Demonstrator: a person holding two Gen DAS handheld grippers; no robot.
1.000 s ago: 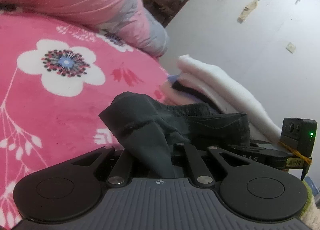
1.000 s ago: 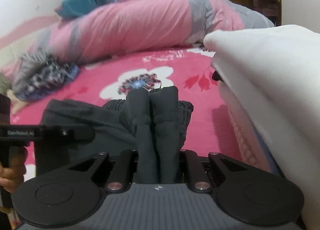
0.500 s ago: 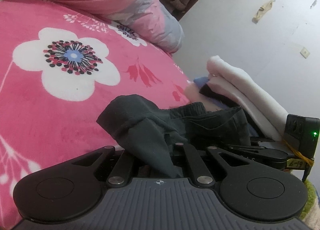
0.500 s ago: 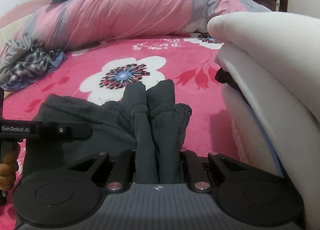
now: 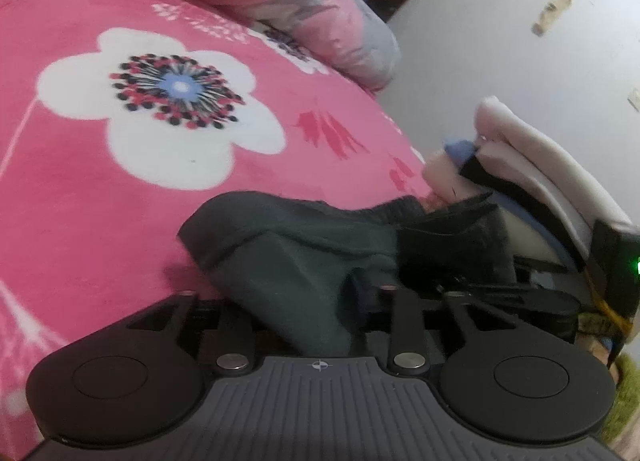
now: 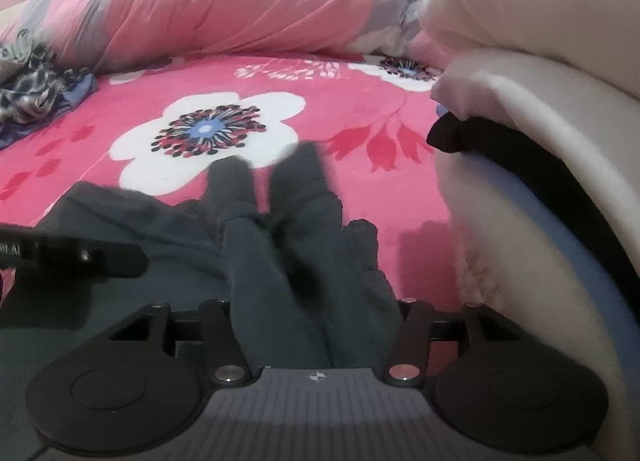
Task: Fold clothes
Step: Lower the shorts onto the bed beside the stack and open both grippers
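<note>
- Dark garment [image 5: 304, 261]: it lies bunched low on the pink bedspread [image 5: 100, 189], just beside the folded stack [image 6: 532, 165] at the bed's edge. I judge this the set-down at the end of a fold, with both my tongs letting go.
- Left gripper [image 5: 316, 301]: its jaws have just been opening and now stand part-way apart. A flap of the garment is draped between them and over the left finger. I cannot see a pad pressing on it, so I read this as released, not held.
- Right gripper [image 6: 320, 293]: its jaws have just been opening too. Two cloth-covered fingers [image 6: 236, 197] show a clear gap of bedspread between their tips. The fabric clings over each one like a sleeve, loose rather than pinched.
- Doing it well, in my judgement: I open both sides fully before I draw back, so no fold is dragged off the pile.
- I withdraw each gripper straight back along its own fingers, low and slow. The cloth hooded over my right fingers looks apt to ride back with them.
- I keep the right gripper clear of the stack, which stands close on that side and could be nudged out of square.
- The quilt [image 6: 224, 1] lies well apart and needs no care.
</note>
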